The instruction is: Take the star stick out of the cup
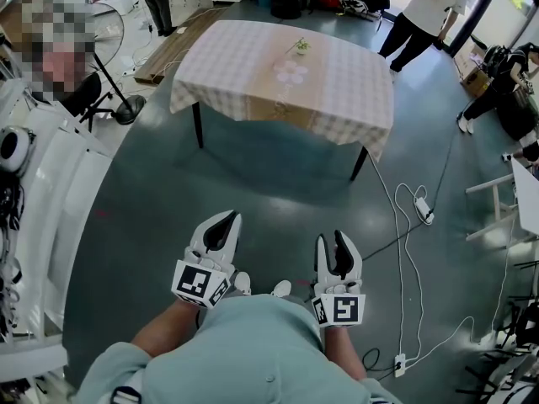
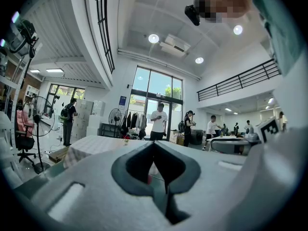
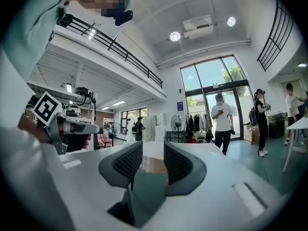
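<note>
A person is holding two tools level over the grey floor (image 1: 253,183), well apart from the cloth-covered surface (image 1: 244,66) ahead. The left tool (image 1: 230,218) is staying clenched on nothing, its tips meeting. The right tool (image 1: 332,241) is sitting released, its jaws standing apart and empty. The cup (image 1: 301,46) with the star stick is standing on the far half of the surface, too small to detail. Bystanders (image 1: 421,15) are standing beyond it.
</note>
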### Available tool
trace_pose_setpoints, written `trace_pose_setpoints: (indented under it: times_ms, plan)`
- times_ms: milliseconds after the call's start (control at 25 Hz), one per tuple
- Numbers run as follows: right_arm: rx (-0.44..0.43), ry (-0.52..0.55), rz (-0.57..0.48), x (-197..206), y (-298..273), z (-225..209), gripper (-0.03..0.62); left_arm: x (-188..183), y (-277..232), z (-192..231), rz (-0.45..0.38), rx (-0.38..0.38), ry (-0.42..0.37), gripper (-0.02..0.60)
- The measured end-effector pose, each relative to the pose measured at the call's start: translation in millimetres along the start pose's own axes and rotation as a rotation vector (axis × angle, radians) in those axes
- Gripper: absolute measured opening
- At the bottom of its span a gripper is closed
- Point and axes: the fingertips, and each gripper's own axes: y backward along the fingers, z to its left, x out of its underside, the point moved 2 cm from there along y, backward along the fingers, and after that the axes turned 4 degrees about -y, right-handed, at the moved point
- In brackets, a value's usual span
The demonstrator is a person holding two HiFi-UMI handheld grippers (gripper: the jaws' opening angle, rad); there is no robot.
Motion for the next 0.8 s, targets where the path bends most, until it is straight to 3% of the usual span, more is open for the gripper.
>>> trace_pose_setpoints:
  times_ms: [480,800]
  plan:
    - [0.002,0.022,-0.007,-2.2,1.2,-4.0,0.218,-0.4,-0.2,-5.4,0.001,-0.009,-0.003,0.0]
    - [0.02,0.054,-0.021,-5.1,2.3,-5.8,0.244,-1.2,-2.8,-7.2,-0.003,-0.004,-0.005,0.0]
